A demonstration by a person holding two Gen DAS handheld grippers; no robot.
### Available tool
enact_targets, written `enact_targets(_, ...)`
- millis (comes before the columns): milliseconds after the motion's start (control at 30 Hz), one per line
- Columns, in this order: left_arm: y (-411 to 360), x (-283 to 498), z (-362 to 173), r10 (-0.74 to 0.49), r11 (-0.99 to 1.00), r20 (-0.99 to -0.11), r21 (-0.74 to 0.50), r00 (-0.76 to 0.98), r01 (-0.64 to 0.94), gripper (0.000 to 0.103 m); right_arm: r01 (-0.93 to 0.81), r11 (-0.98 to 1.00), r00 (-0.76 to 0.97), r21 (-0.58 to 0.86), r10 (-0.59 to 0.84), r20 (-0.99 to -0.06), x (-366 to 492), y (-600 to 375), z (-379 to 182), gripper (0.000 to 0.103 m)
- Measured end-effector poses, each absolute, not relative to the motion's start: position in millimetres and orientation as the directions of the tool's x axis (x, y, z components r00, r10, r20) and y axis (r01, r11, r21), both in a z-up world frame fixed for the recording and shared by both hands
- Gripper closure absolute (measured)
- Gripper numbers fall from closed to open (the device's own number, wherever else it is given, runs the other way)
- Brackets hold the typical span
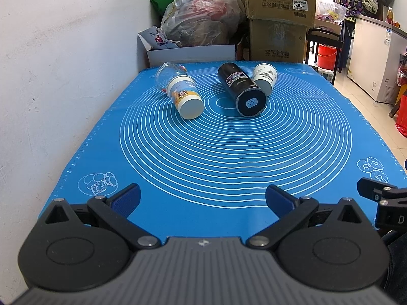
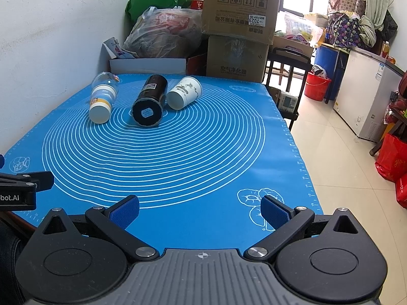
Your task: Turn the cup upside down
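Observation:
Three cups lie on their sides at the far end of the blue mat (image 1: 203,157), bases toward me. A clear cup with a white and yellow sleeve (image 1: 182,90) (image 2: 103,99) is on the left. A black tumbler (image 1: 241,89) (image 2: 150,101) is in the middle. A white paper cup (image 1: 264,77) (image 2: 184,92) lies right of it, touching it. My left gripper (image 1: 202,199) is open and empty over the mat's near edge. My right gripper (image 2: 200,211) is open and empty over the near right part of the mat (image 2: 178,165).
A white wall runs along the left. Cardboard boxes (image 1: 278,17) and a plastic bag (image 1: 201,20) stand behind the table. A black chair (image 2: 287,71), red bucket (image 2: 316,86) and white freezer (image 2: 366,96) stand on the tiled floor at right.

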State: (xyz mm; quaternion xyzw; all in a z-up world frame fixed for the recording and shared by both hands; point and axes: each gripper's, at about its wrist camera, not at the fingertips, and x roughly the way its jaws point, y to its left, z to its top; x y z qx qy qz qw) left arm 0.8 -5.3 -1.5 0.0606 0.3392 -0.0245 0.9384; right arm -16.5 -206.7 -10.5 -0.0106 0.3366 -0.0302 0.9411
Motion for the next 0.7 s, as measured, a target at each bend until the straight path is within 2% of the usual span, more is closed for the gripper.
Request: enact_targets(700, -17.1, 22.8, 2.6, 0.001, 0.989, -0.62, 0.115, 0.784, 0.089, 0.0, 0.068, 0.997, 0.769, -0.032, -0.072, -0.635, -4.9, -217.6, -16.4, 0.0)
